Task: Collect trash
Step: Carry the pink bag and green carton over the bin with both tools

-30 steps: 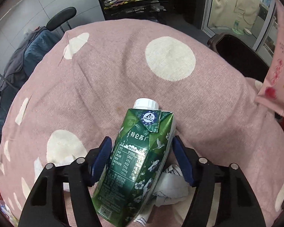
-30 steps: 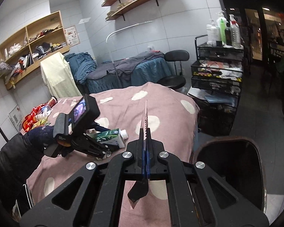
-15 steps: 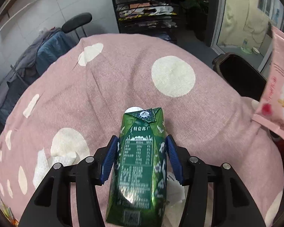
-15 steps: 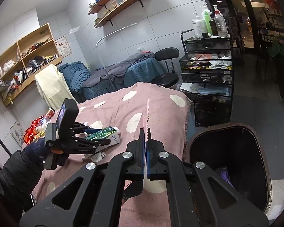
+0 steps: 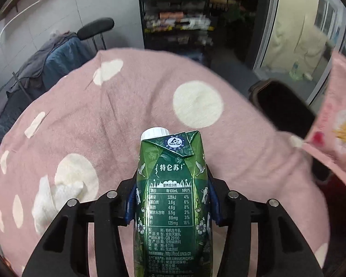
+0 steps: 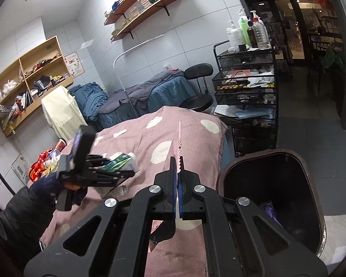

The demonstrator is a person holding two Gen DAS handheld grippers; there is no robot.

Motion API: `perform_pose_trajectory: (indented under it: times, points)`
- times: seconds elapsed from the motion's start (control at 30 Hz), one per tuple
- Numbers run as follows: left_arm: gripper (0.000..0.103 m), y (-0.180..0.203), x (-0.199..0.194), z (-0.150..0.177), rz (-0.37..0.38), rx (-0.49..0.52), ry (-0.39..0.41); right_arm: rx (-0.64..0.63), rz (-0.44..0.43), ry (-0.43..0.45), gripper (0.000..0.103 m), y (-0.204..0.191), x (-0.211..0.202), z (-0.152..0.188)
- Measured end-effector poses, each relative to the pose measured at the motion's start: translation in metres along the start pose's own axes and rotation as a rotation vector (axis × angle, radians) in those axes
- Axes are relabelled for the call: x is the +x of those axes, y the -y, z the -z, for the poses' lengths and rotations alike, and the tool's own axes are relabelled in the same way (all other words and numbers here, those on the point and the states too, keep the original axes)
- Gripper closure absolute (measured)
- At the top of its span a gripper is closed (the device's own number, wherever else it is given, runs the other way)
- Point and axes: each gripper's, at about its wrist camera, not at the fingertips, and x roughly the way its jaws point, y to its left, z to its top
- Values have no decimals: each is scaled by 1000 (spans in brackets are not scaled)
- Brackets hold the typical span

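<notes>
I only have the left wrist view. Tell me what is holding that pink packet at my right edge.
Observer: The right gripper. Its jaws are shut on the pink packet, which its camera sees edge-on, with a serrated edge sticking up.
Operator: Give me the bin's position relative to it.
Observer: The bin stands open on the floor, just right of those jaws, beside the end of the bed.
Operator: Report what's inside.
Observer: Something purple lies in it; the rest is too dark to tell.
</notes>
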Motion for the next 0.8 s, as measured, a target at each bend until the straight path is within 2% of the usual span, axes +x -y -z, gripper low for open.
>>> perform_pose_trajectory:
  times: [0.23,0.37,0.53,0.7,0.8]
  points:
    - [55,33,-65,17,15,-92,239,20,50,41,101,14,-16,-1]
    - [55,61,-85,17,36,-115,326,20,109,61,101,24,-26,-1]
    - [55,96,-88,15,98,-104,369,11,236,59,101,40,-32,3]
    - [55,128,-70,5,164,-86,348,-15,361,23,101,56,-27,12]
    - [55,140,-59,1,195,-88,335,1,396,-11,101,72,-19,18]
